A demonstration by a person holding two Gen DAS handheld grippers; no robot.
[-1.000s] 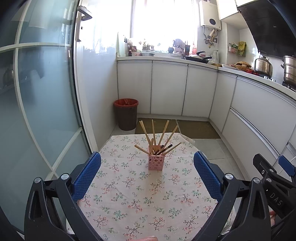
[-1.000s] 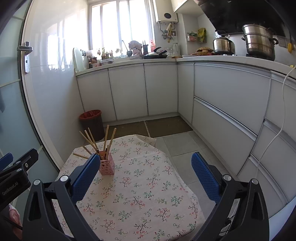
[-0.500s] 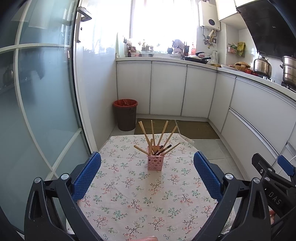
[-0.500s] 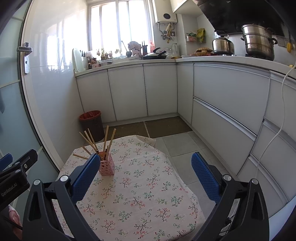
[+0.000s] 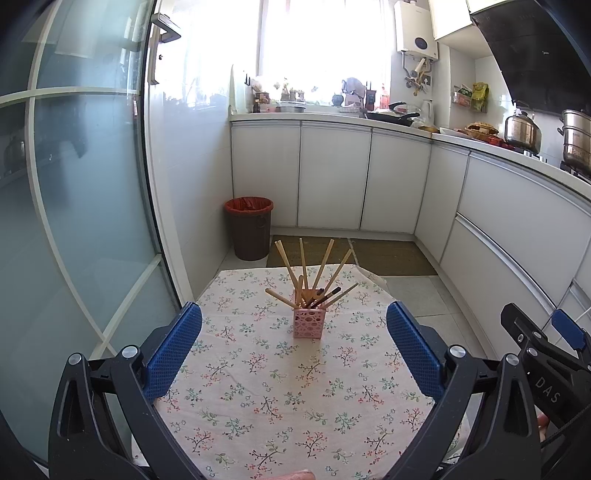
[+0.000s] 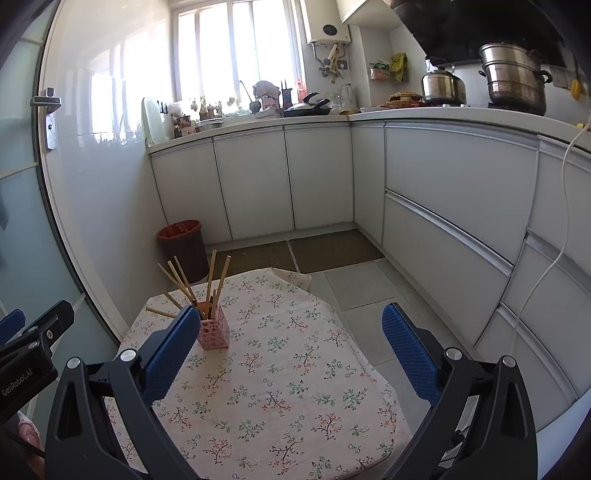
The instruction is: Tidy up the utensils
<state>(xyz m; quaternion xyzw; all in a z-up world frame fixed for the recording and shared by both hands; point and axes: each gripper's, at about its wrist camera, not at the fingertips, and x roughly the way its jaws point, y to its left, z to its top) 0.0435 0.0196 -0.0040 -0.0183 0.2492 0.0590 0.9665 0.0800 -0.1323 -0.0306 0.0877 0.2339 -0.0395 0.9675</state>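
Two hand-held grippers hover low over a small table (image 5: 258,406) spread with a flowered cloth (image 6: 288,387) in a white kitchen. The left gripper (image 5: 294,343) has its blue-padded jaws spread wide and holds nothing; the right gripper (image 6: 286,341) is equally wide and empty.

Toward the far end of the table stands a pink perforated holder (image 5: 308,323), with wooden chopsticks (image 5: 322,264) fanning out of it and a few dark-tipped utensils (image 5: 325,295) leaning among them. In the left wrist view the holder sits centred between the jaws; in the right wrist view it stands just beside the left pad, partly hidden by it.

Each camera catches the other tool at its edge. The left view shows the right gripper's black frame lettered "DAS", while the right view shows the left one marked "GenRobot.AI". Only the right view shows a white cable (image 6: 554,236) hanging down the drawer fronts.

Beyond the table lie brown floor mats (image 5: 391,253) and a brown bin (image 5: 249,229) with a red liner. White cabinets (image 6: 258,184) carry a counter holding a black pan (image 6: 306,109), a steel kettle (image 6: 441,86) and a stacked steamer pot (image 6: 513,83). A white water heater (image 5: 417,29) hangs by the window; any lettering on it is too small to read.
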